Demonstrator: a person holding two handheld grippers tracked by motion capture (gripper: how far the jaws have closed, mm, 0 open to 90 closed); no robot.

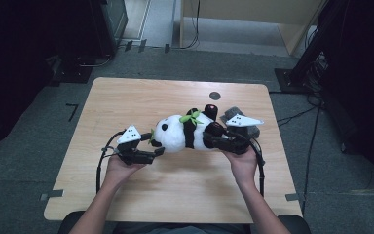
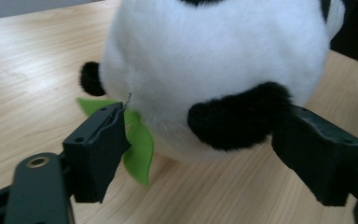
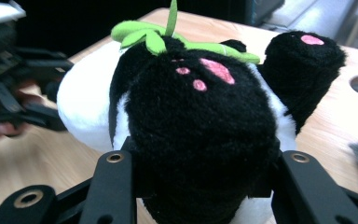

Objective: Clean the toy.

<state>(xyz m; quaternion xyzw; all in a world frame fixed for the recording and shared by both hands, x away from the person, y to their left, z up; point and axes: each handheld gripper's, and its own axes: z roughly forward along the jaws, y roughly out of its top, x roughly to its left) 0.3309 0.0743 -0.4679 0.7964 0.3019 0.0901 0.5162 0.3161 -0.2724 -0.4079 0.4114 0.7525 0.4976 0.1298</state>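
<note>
**Panda plush being handled at both ends**

The wooden table [image 1: 126, 97] is carrying a panda plush [image 1: 182, 132] that is lying on its side a little right of the middle, its long axis running left to right across the tabletop. Its white head is pointing left and its black legs are pointing right and slightly far, with a green leaf sprig [image 1: 191, 117] showing on the far side of its neck.

The right gripper [image 1: 217, 139] is clamping a black foot [image 3: 200, 135] of the panda; in the right gripper view both jaws are pressing into the fur on either side of it, just under the pink paw marks. The left gripper [image 1: 152, 148] is sitting at the head end with its jaws spread, one beside a green leaf [image 2: 137, 147] and the other beside the black ear patch [image 2: 237, 114], neither pad squeezing the plush as far as the left gripper view shows.

Judging by this, the step in hand is repositioning the toy: the right side is carrying it while the left is letting go or lining up. The next move is likely calling for the left jaws to seat around the head before any lift, or the soft body will sag and swing from the foot.

A small dark hole [image 1: 215, 95] is sitting in the table beyond the panda.
</note>
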